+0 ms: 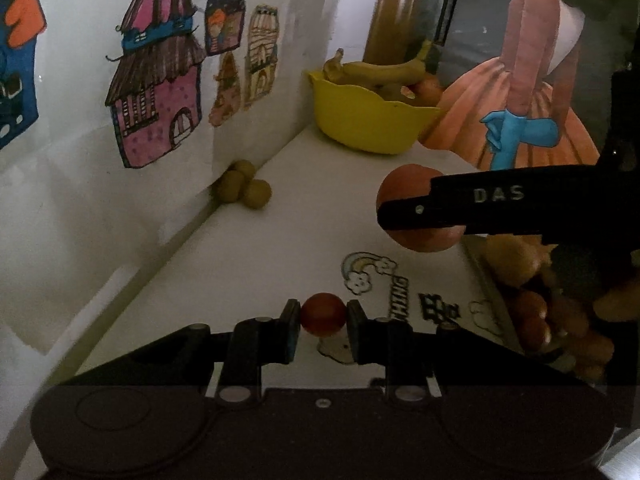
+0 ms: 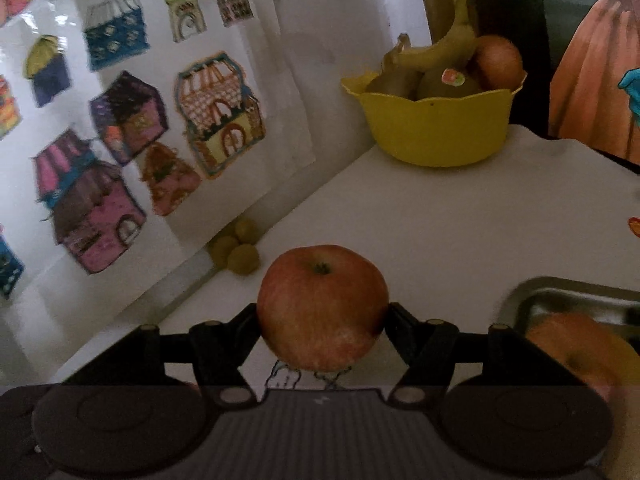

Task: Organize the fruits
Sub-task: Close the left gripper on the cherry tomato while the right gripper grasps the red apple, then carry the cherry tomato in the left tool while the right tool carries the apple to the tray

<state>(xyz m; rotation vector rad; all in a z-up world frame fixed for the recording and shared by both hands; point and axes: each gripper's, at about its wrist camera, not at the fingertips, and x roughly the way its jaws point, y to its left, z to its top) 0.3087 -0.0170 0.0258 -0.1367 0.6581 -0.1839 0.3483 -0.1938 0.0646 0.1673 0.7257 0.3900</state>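
My left gripper (image 1: 323, 318) is shut on a small round red fruit (image 1: 323, 313), held above the white table. My right gripper (image 2: 322, 312) is shut on a large red apple (image 2: 322, 306); the left wrist view shows that apple (image 1: 408, 182) with a black finger across it, ahead and to the right. A yellow bowl (image 2: 436, 128) stands at the back of the table with bananas (image 2: 436, 50), a green stickered fruit and an orange-red fruit in it. The left wrist view has the bowl (image 1: 368, 124) at upper centre.
Three small yellow-green fruits (image 1: 242, 186) lie against the wall with paper house drawings (image 1: 156, 92). A metal tray (image 2: 576, 300) holding orange and red fruits sits at the right. A poster of an orange skirt stands behind the bowl.
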